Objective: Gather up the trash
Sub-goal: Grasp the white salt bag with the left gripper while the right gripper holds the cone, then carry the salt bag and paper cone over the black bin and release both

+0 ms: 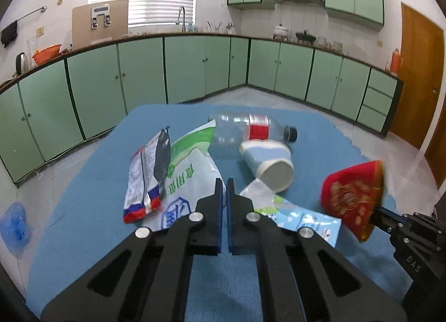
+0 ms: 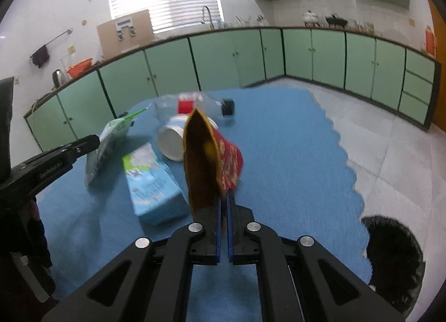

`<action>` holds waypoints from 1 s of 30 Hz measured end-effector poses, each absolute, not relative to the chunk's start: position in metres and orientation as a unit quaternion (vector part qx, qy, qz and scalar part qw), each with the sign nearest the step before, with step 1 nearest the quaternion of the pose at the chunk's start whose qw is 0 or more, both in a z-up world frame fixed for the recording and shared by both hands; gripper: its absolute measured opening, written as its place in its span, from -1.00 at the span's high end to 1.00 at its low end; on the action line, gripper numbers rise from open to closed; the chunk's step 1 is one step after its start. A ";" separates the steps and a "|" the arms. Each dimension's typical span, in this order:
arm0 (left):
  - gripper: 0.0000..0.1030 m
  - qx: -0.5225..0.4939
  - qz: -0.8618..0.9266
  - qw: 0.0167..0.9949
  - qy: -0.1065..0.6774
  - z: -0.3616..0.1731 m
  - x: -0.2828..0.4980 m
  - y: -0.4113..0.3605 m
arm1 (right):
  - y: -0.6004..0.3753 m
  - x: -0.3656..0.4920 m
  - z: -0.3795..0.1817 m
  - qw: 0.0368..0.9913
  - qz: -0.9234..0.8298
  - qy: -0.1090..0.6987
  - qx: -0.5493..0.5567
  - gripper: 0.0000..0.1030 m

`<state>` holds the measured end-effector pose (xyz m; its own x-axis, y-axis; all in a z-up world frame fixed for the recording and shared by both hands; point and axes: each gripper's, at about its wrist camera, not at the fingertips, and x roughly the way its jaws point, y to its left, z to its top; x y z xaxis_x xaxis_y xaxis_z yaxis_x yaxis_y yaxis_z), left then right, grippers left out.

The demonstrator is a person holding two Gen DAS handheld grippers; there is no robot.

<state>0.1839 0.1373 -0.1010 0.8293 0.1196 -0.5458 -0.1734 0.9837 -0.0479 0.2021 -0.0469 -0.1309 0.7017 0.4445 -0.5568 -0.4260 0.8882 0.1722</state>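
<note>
Right fingers [image 2: 223, 196] pinch the crinkled red wrapper [image 2: 227, 163]; left fingers [image 1: 224, 185] closed, empty

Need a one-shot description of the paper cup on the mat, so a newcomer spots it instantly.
Start at the blue mat covering the table. Near its middle, just in front of the clear plastic bottle with the red label, the paper cup lies on its side. It is the only rigid cylinder there, white with a pale blue band; the neighbours are flat wrappers.

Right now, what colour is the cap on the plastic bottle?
Black; the bottle cap shows best in the left wrist view.
</note>
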 end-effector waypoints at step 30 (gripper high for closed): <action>1.00 -0.068 -0.037 0.979 0.190 -0.021 0.152 0.070 | -0.113 0.171 -0.032 0.956 0.201 0.210 0.038 0.94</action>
